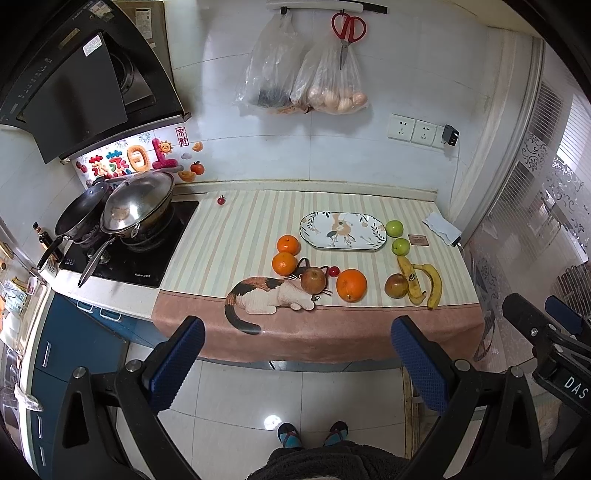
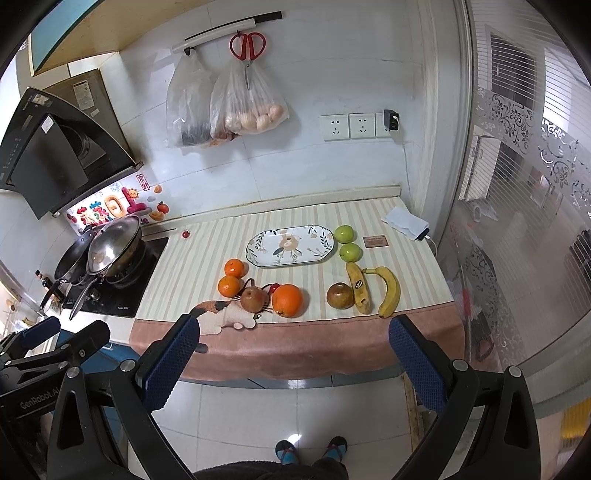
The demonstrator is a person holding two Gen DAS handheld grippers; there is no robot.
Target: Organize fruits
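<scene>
An oval flowered plate (image 1: 342, 232) (image 2: 290, 245) lies empty on a striped cloth. Left of it are two small oranges (image 1: 285, 254) (image 2: 232, 277), a brown apple (image 1: 313, 280) (image 2: 254, 299), a cherry tomato (image 1: 334, 271) and a large orange (image 1: 351, 285) (image 2: 287, 300). Right of it are two green apples (image 1: 397, 237) (image 2: 347, 242), another brown apple (image 1: 396, 285) (image 2: 340, 295) and two bananas (image 1: 423, 283) (image 2: 375, 290). My left gripper (image 1: 297, 363) and right gripper (image 2: 293, 363) are both open and empty, held back over the floor in front of the counter.
A stove (image 1: 129, 251) with two pans (image 1: 138, 206) stands left of the cloth. A lone cherry tomato (image 1: 221, 200) sits near the back wall. A phone with a cloth (image 1: 441, 229) and a small card (image 1: 418, 240) lie at the right. Bags and scissors (image 1: 347, 29) hang on the wall.
</scene>
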